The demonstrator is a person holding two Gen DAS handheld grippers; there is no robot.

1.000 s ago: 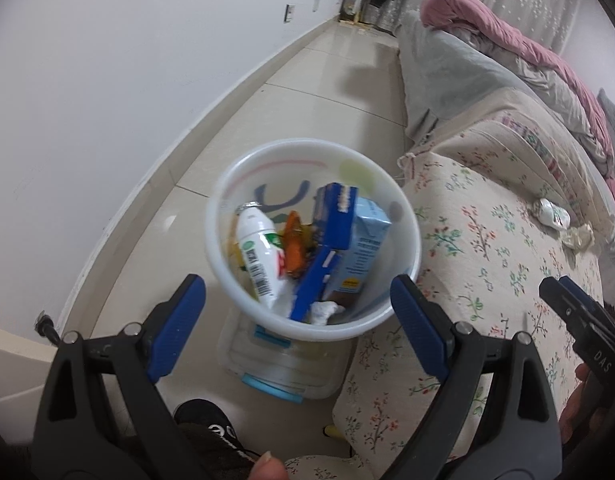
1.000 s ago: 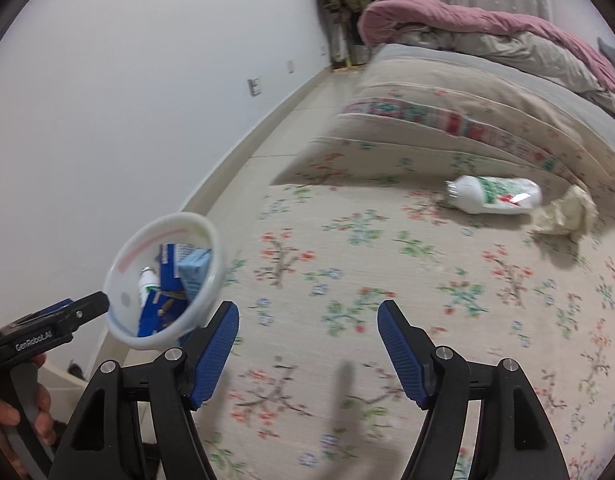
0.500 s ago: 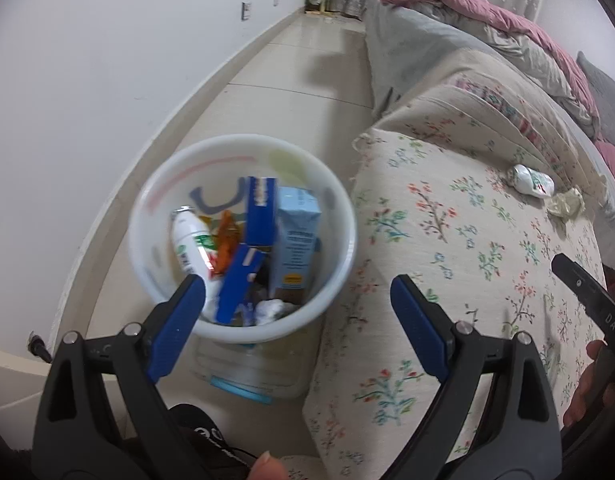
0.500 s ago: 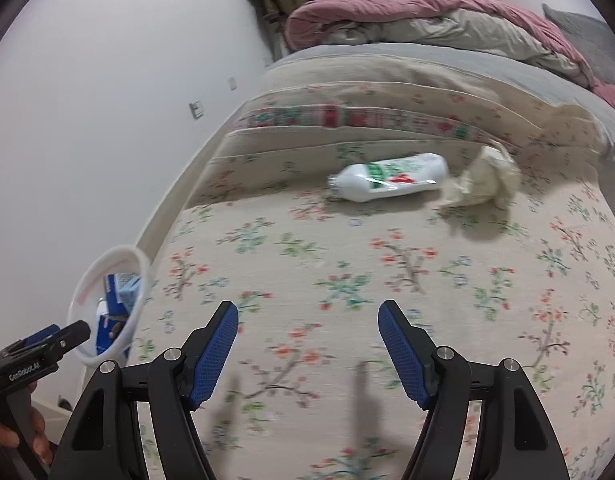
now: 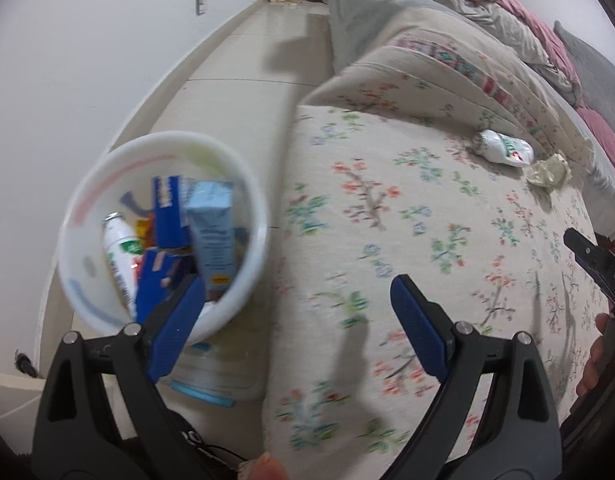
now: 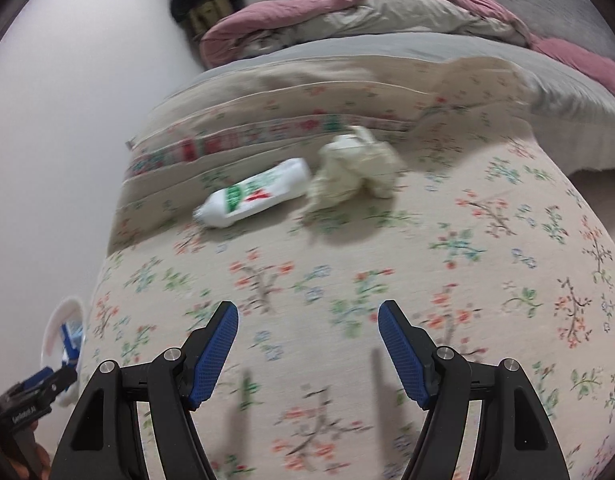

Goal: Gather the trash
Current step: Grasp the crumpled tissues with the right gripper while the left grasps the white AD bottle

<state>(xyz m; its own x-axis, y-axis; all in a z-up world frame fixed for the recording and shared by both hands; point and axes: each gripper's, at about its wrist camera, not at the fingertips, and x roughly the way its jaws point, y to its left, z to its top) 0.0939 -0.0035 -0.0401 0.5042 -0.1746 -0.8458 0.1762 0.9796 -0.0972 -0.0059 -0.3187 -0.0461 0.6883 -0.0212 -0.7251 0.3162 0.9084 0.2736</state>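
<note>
A white plastic bottle with a green and red label lies on its side on the floral bedspread. A crumpled cream paper wad lies right beside it. Both also show far off in the left wrist view, the bottle and the wad. A white trash bucket stands on the floor by the bed, holding blue cartons and a white bottle. My left gripper is open and empty, over the bed's edge. My right gripper is open and empty, above the bedspread, short of the bottle.
A clear lidded box lies on the floor under the bucket. A white wall runs along the left past a tiled floor strip. Pink and grey bedding is piled at the bed's far end.
Both grippers swung right, away from the bucket and toward the bed. The bottle and paper wad have grown larger and nearer in the right wrist view. Both grippers stayed open.
</note>
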